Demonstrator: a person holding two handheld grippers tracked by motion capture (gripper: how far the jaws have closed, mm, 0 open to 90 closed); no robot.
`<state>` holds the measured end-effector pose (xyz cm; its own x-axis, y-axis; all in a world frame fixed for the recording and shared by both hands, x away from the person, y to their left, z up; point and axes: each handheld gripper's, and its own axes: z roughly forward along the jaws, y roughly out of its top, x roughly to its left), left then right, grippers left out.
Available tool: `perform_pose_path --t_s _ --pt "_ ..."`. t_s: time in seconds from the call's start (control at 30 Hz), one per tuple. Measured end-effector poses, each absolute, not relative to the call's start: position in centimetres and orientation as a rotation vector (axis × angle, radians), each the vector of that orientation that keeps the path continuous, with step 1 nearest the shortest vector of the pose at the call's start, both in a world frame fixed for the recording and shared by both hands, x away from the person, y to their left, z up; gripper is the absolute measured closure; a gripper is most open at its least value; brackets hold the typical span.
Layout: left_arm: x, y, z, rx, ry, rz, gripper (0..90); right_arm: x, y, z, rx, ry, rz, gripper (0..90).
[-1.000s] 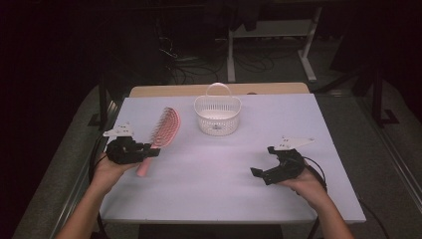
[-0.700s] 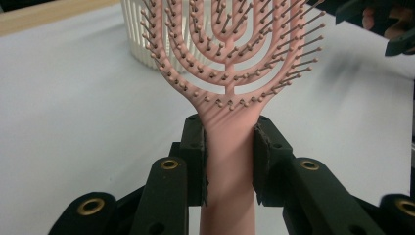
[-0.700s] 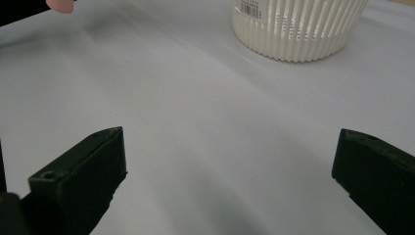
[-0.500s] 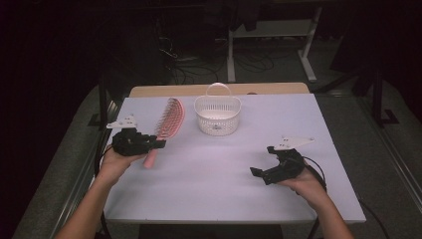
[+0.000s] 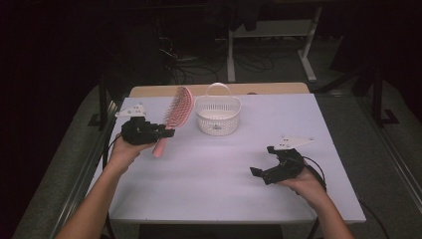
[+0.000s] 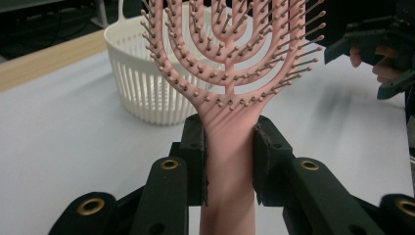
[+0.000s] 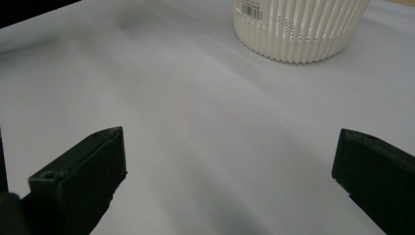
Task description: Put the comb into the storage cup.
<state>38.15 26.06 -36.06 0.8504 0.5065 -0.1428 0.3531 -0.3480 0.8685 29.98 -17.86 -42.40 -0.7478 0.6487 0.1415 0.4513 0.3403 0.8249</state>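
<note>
While our left gripper (image 6: 229,161) clamps its jaws on the neck of the pink hairbrush (image 6: 230,73), we hold the bristled head ahead of those jaws, with the white basket (image 6: 147,83) just beyond it. We judge the brush light and stiff, its smooth handle prone to slipping, so the neck suits the grip. Our right gripper (image 7: 227,181) stands wide open with nothing between its jaws. We count one brush, one basket, two grippers.

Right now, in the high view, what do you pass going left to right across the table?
left gripper → pink hairbrush → white basket → right gripper
</note>
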Motion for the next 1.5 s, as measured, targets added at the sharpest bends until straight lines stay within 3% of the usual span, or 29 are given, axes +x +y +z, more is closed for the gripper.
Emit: perform_pose_path --t_s 0.53,1.5 --pt "40.6 22.7 -33.2 1.955 0.533 0.197 70.6 30.0 -17.9 -42.4 0.999 2.385 1.375 0.0" --pt "46.5 15.6 -31.6 1.946 0.398 0.220 70.6 29.9 -18.0 -42.2 0.993 2.377 1.392 0.0"
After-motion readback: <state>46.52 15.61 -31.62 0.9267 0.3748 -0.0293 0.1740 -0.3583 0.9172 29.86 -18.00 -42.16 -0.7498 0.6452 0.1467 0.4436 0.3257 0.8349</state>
